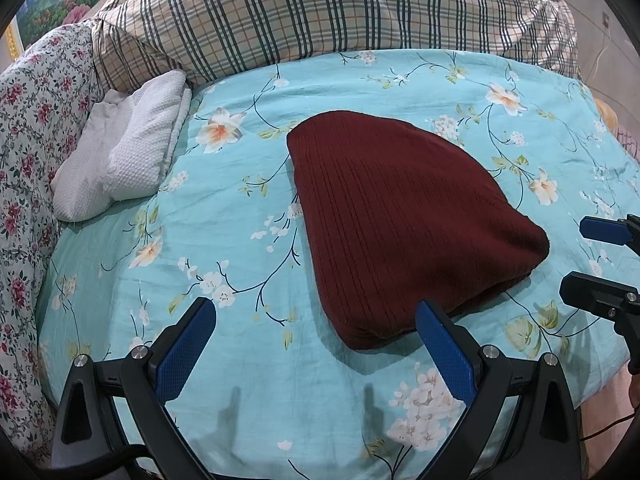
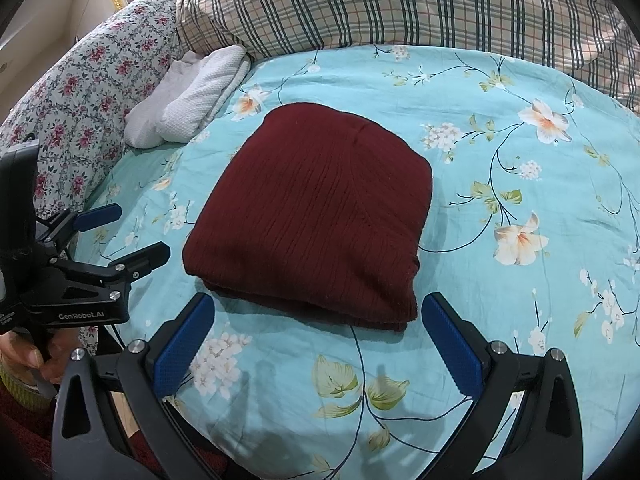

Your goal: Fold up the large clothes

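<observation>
A dark red ribbed knit garment [image 1: 400,216] lies folded into a compact stack on the turquoise flowered bedsheet [image 1: 240,420]; it also shows in the right wrist view [image 2: 316,216]. My left gripper [image 1: 316,320] is open and empty, just in front of the garment's near left edge. My right gripper [image 2: 318,316] is open and empty, just in front of the garment's near edge. The right gripper shows at the right edge of the left wrist view [image 1: 576,256], and the left gripper at the left of the right wrist view [image 2: 140,232].
A folded white textured towel [image 1: 124,148] lies at the back left of the bed. A plaid quilt [image 1: 340,12] is heaped along the back. A flowered pillow [image 1: 36,128] lines the left side. The bed's edge runs close on the right.
</observation>
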`<act>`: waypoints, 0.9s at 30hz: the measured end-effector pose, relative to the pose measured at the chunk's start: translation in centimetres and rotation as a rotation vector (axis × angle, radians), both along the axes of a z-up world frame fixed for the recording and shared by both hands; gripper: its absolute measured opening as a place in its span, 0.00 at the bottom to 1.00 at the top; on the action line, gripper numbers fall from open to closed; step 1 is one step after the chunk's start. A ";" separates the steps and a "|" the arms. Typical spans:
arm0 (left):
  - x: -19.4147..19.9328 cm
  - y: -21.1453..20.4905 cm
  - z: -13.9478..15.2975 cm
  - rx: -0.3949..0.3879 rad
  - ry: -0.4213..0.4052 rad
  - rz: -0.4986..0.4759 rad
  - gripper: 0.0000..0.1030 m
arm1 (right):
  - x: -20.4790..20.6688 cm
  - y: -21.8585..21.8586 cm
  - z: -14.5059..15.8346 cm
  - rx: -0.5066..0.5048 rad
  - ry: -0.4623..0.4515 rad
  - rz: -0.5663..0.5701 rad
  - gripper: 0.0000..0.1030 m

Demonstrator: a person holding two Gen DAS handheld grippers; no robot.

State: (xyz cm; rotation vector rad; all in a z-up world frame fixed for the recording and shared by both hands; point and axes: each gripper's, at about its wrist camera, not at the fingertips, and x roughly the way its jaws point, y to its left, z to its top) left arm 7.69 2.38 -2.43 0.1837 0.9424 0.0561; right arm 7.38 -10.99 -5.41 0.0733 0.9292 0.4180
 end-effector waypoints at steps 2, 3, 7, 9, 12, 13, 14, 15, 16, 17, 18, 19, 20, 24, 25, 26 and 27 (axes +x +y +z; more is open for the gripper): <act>0.0 -0.1 0.0 -0.001 -0.001 0.001 0.97 | 0.0 0.0 0.0 0.002 0.000 -0.001 1.00; 0.1 0.0 0.1 -0.001 -0.002 0.001 0.97 | 0.0 0.0 0.0 0.002 -0.001 0.000 1.00; 0.1 -0.1 0.1 0.003 -0.002 0.003 0.97 | -0.1 0.0 0.0 0.002 -0.002 -0.001 1.00; 0.2 -0.1 0.1 0.007 -0.003 0.010 0.97 | -0.1 0.0 0.0 0.001 -0.002 0.000 1.00; 0.1 -0.1 0.2 0.003 -0.004 0.015 0.97 | -0.1 0.1 0.0 0.002 -0.002 -0.003 1.00; 0.1 -0.1 0.2 0.003 -0.005 0.016 0.97 | -0.1 0.1 0.0 0.001 -0.002 -0.003 1.00; 0.0 -0.3 0.2 0.003 -0.006 0.018 0.97 | 0.0 0.1 0.1 0.002 -0.001 -0.004 1.00; 0.1 -0.2 0.2 0.005 -0.006 0.018 0.97 | 0.0 0.0 0.1 0.002 -0.001 -0.004 1.00; 0.0 -0.3 0.2 0.005 -0.007 0.019 0.97 | 0.0 0.0 0.1 0.001 -0.002 -0.003 1.00; 0.0 -0.3 0.2 0.006 -0.006 0.020 0.97 | 0.0 0.0 0.1 0.001 -0.002 -0.003 1.00; 0.0 -0.3 0.2 0.006 -0.007 0.021 0.97 | 0.0 0.0 0.1 0.001 -0.001 -0.003 1.00; 0.0 -0.4 0.2 0.005 -0.008 0.021 0.97 | 0.0 0.0 0.1 0.001 -0.002 -0.002 1.00; 0.0 -0.4 0.2 0.005 -0.008 0.021 0.97 | 0.1 0.0 0.1 0.002 -0.002 -0.003 1.00; 0.0 -0.4 0.2 0.006 -0.009 0.020 0.97 | 0.0 0.0 0.1 0.002 -0.003 -0.002 1.00; 0.0 -0.4 0.1 0.007 -0.009 0.021 0.97 | 0.1 0.0 0.1 0.002 -0.003 -0.002 1.00; 0.0 -0.4 0.2 0.007 -0.008 0.022 0.97 | 0.1 0.0 0.1 0.002 -0.003 -0.002 1.00; 0.0 -0.4 0.2 0.007 -0.009 0.021 0.97 | 0.2 -0.1 0.1 0.002 -0.004 -0.002 1.00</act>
